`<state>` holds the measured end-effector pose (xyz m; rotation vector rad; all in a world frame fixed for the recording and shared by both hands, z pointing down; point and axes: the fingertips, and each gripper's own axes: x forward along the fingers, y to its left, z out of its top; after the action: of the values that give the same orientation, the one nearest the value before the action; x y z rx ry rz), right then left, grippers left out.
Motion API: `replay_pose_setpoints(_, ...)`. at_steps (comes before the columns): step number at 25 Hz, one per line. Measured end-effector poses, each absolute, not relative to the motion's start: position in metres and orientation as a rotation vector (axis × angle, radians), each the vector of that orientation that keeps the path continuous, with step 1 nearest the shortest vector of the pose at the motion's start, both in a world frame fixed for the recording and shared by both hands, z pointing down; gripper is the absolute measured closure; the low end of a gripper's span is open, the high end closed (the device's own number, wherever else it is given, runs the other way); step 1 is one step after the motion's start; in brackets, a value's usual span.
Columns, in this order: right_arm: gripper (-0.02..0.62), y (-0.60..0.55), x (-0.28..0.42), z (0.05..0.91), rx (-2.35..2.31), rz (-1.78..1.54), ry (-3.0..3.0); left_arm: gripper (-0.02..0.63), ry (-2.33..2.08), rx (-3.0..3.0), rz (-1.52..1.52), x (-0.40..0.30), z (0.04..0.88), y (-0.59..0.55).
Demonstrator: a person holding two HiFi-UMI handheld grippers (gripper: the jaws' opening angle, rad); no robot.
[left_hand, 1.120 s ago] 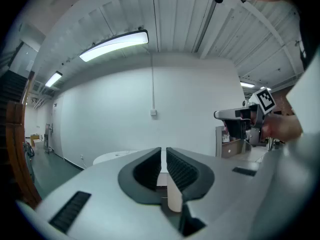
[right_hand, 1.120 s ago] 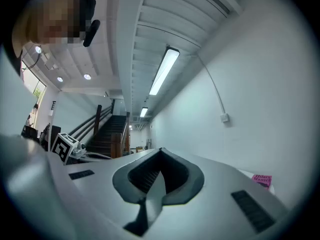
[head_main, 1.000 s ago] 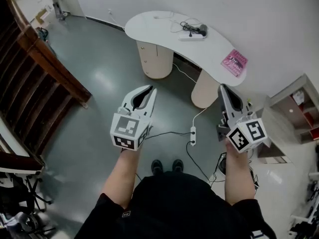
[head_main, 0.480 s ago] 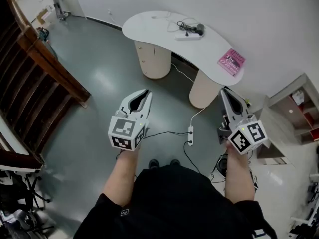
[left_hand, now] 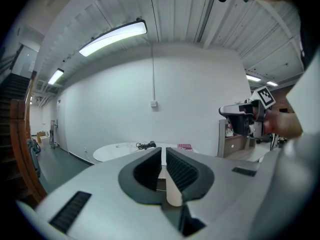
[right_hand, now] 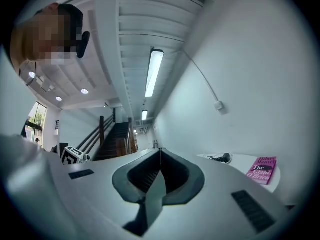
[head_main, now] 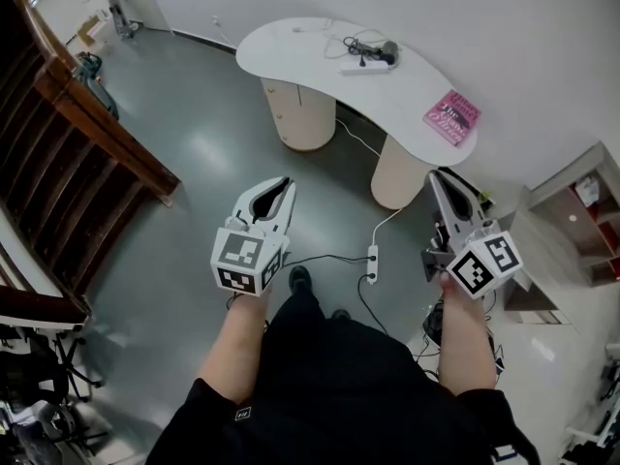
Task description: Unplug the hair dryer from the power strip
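The black hair dryer [head_main: 386, 54] lies with its coiled cord beside a white power strip [head_main: 362, 67] on the curved white table [head_main: 300, 51] far ahead. Both grippers are held in the air well short of the table. My left gripper [head_main: 279, 188] is shut with nothing between its jaws. My right gripper [head_main: 436, 176] is shut and empty too. In the left gripper view the hair dryer [left_hand: 146, 145] shows small on the table [left_hand: 112, 152] beyond the left gripper [left_hand: 163, 152]. The right gripper view has the hair dryer [right_hand: 223, 157] to the right of the right gripper [right_hand: 160, 152].
A pink book [head_main: 451, 116] lies on the table's right end. A second white power strip [head_main: 372, 263] with black cables lies on the floor between the grippers. A wooden stair rail [head_main: 92, 114] runs along the left. Shelving [head_main: 572, 231] stands at the right.
The person has stepped towards the table: one shoe now shows further forward on the floor. Both grippers stay shut and keep about the same places in the head view.
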<state>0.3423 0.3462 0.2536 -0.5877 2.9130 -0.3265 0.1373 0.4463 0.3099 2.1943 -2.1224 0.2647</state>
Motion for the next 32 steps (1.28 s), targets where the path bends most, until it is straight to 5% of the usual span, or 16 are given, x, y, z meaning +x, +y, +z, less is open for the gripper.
replay_pose_setpoints(32,0.560,0.150,0.075,0.270,-0.798,-0.406,2.950,0.572,-2.014,2.259,0.161,-0.157,0.321,0.232)
